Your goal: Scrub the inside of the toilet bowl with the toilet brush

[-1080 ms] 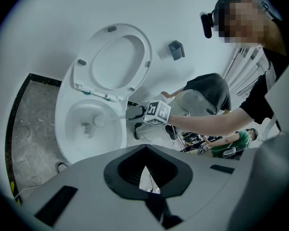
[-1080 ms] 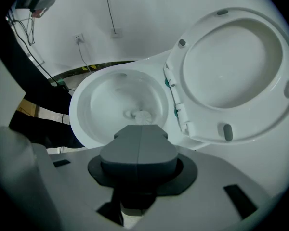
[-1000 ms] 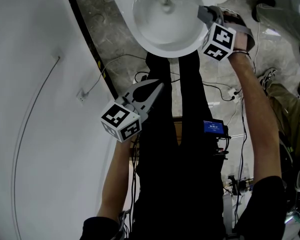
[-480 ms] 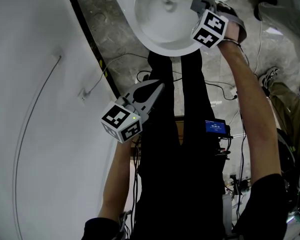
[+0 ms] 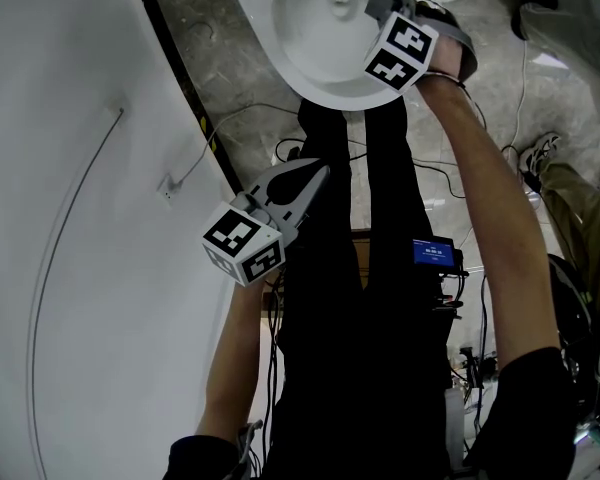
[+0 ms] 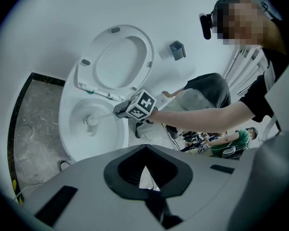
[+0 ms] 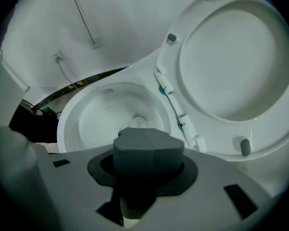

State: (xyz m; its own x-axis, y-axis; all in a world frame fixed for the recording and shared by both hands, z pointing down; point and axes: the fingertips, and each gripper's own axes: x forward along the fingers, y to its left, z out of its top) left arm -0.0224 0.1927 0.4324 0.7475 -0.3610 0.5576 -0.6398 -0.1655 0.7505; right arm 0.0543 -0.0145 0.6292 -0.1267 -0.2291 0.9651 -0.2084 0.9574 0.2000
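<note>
Nearest the camera, the left gripper (image 5: 315, 180), its grey pointed jaws pressed together on nothing, hung beside the person's black trousers (image 5: 350, 298). Farther out, the right gripper (image 5: 377, 4) reached over the glossy white rim of the oval toilet bowl (image 5: 315, 86). Its jaws were clenched on the thin pale handle of the toilet brush (image 6: 90, 121), whose rounded head sat low inside the bowl, at the drain. Mottled grey stone floor (image 5: 230, 78) surrounded the pedestal. Beyond the bowl, the smooth ring-shaped seat (image 7: 216, 131), studded with small grey bumpers, stood raised against a plain white wall (image 6: 62, 13).
</note>
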